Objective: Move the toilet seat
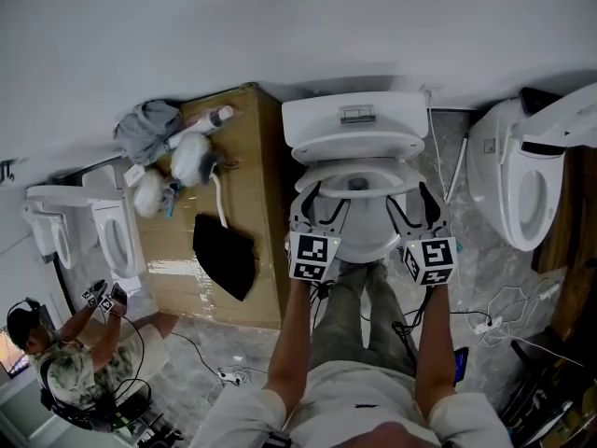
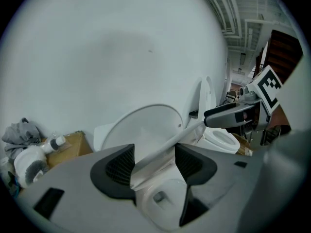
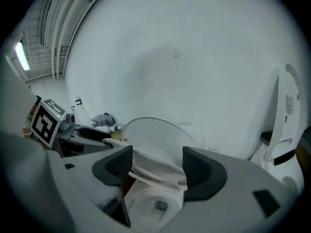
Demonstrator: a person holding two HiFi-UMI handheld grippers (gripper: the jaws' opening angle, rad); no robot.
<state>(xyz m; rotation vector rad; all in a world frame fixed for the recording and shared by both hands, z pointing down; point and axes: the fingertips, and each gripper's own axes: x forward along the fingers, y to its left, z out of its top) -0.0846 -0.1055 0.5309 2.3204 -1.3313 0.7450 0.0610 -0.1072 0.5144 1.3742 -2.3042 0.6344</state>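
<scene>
Holding the toilet seat by its front rim, our left tool and right tool each clamp it. It hangs tilted between bowl and upright lid. We judge the move half done.

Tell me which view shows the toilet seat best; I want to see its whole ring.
Head view: most of the toilet seat ring shows, above the bowl. Each gripper view shows just part of the rim, running between its fingers.

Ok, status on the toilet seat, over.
Left tool and right tool both clamped on toilet seat. Seat half raised over bowl, lid up. Nothing blocking.
</scene>
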